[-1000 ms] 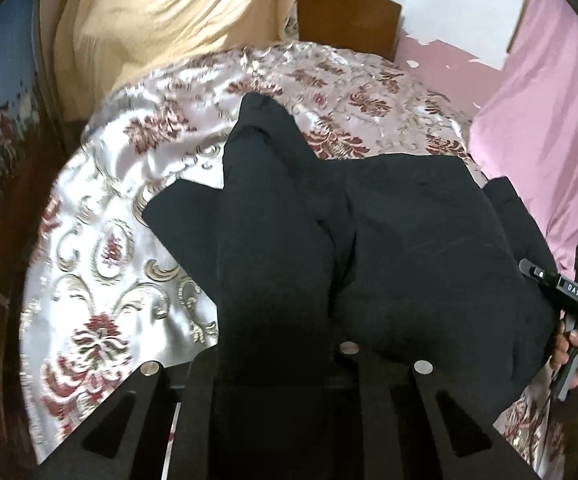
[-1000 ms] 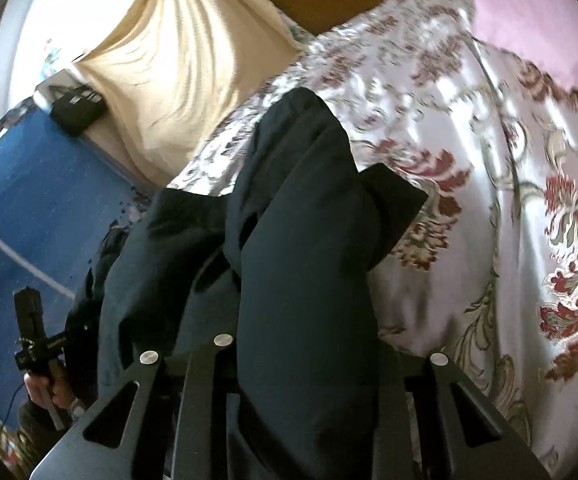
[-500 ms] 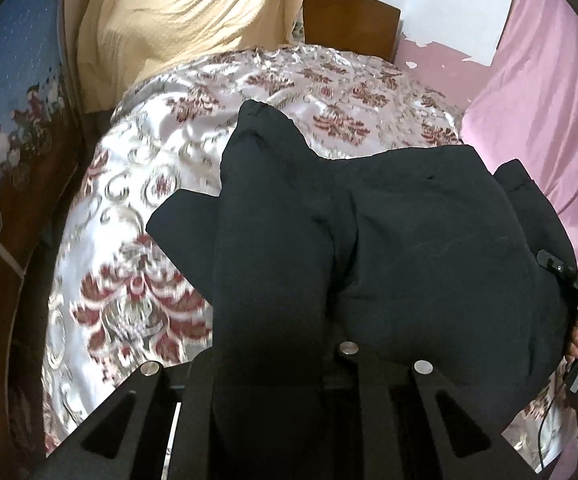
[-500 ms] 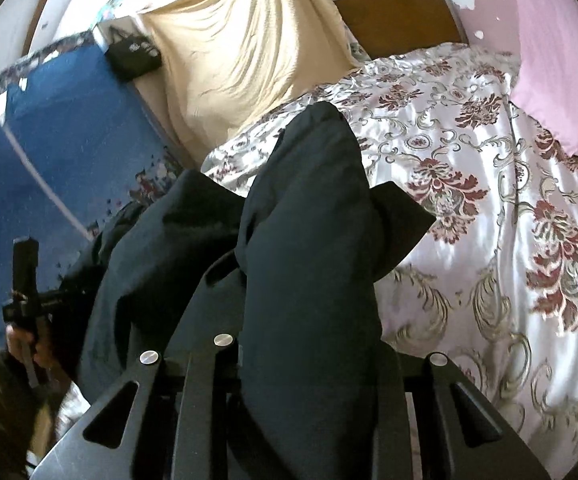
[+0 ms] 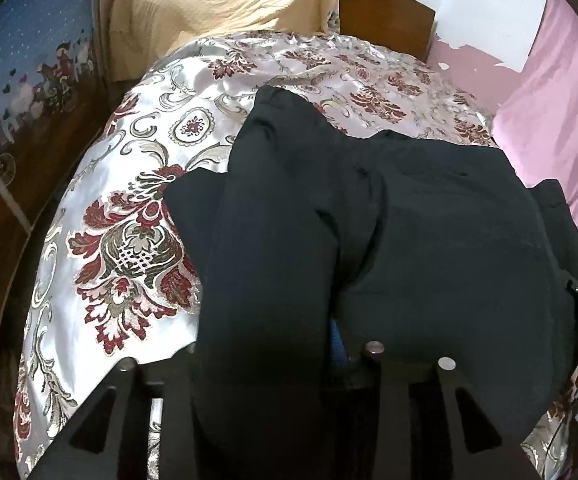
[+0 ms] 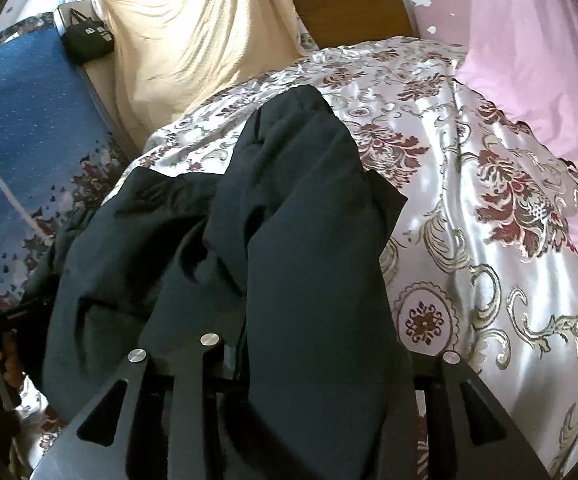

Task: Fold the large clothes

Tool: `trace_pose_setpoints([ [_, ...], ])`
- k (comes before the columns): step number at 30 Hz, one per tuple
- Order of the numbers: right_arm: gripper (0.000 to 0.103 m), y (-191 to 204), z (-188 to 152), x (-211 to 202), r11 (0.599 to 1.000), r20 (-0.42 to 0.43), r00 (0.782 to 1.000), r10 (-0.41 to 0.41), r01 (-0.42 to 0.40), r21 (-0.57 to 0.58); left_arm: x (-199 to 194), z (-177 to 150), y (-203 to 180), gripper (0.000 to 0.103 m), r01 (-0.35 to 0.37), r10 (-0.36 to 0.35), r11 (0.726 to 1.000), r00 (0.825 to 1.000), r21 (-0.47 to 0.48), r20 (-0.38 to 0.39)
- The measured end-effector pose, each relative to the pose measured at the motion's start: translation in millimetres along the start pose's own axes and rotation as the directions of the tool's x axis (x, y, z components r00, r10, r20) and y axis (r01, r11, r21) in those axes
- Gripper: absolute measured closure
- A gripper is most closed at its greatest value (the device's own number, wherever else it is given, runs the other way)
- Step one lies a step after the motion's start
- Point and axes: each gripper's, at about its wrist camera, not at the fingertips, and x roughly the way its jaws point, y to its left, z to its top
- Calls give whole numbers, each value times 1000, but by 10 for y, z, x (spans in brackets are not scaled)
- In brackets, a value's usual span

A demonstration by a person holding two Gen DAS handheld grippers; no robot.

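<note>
Both tongs, left and right, are opening around the folded black garment laid mid-bed; next, they need to back out cleanly.

Large black garment lies bunched in thick folds on the floral bedspread

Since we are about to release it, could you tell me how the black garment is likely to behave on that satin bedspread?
The black garment drapes in soft folds, so probably floppy, sagging when lifted. The bedspread looks glossy, so it may slide if pushed.
</note>
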Motion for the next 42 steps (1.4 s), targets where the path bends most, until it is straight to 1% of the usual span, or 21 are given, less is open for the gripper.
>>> trace_pose_setpoints([
  [3,62,-13,-3,51,1000,-12,1000,-27,27,0,33,19,-17,48,-37,37,999,999,9,-14],
  [4,59,-16,-7,67,999,-20,999,-38,38,1,43,17,-14,39,-50,50,999,999,10,-15],
  [5,57,-20,-10,82,999,-28,998,-52,52,3,48,7,-19,33,-73,73,997,997,11,-13],
  [6,53,-19,-16,92,998,-32,998,-61,61,4,43,-7,-27,31,-107,107,994,994,12,-3],
  [7,48,-23,-22,100,998,-36,997,-70,70,4,34,-12,-23,27,-123,123,992,992,13,4],
  [9,43,-5,-33,111,997,-43,996,-81,81,-1,0,-38,-53,24,-166,166,986,986,25,21],
  [11,40,-5,-38,117,996,-49,994,-93,93,-3,-40,-59,-86,21,-184,183,982,983,37,30],
  [12,36,-2,-41,113,995,-50,994,-100,100,-4,-70,-74,-109,20,-195,194,980,980,41,36],
  [13,29,4,-42,110,994,-53,993,-109,108,-8,-95,-83,-127,16,-207,205,977,978,44,41],
  [15,23,27,-49,90,993,-53,992,-115,114,-21,-154,-120,-181,14,-268,265,962,962,46,61],
  [17,21,62,-78,40,993,-36,992,-117,116,-38,-208,-159,-228,13,-315,311,948,947,43,85],
  [18,14,85,-95,5,991,-24,991,-130,129,-47,-239,-176,-244,13,-320,315,946,944,43,96],
  [19,7,103,-111,-41,989,-8,990,-138,137,-55,-270,-194,-259,13,-322,316,946,943,41,105],
  [23,5,156,-164,-194,987,17,989,-150,150,-50,-443,-280,-341,13,-325,321,946,936,8,148],
  [26,5,188,-208,-333,986,47,986,-158,160,-40,-614,-337,-398,12,-293,294,956,940,-32,173],
  [28,5,231,-247,-449,986,79,984,-160,164,-37,-691,-371,-431,11,-259,264,965,947,-51,182],
  [29,5,253,-262,-494,987,95,984,-152,156,-39,-750,-395,-451,11,-228,236,972,954,-61,187],
  [31,2,337,-308,-623,989,132,982,-131,139,-52,-818,-437,-480,11,-198,208,978,958,-72,196],
  [35,2,468,-375,-831,990,190,976,-107,122,-72,-961,-524,-568,11,-184,195,980,955,-70,223],
  [38,2,571,-428,-977,991,223,971,-89,108,-74,-1113,-605,-632,11,-165,175,985,950,-58,259],
  [42,2,668,-525,-1148,993,253,964,-83,103,-66,-1282,-698,-659,9,-107,117,993,950,-52,288],
])
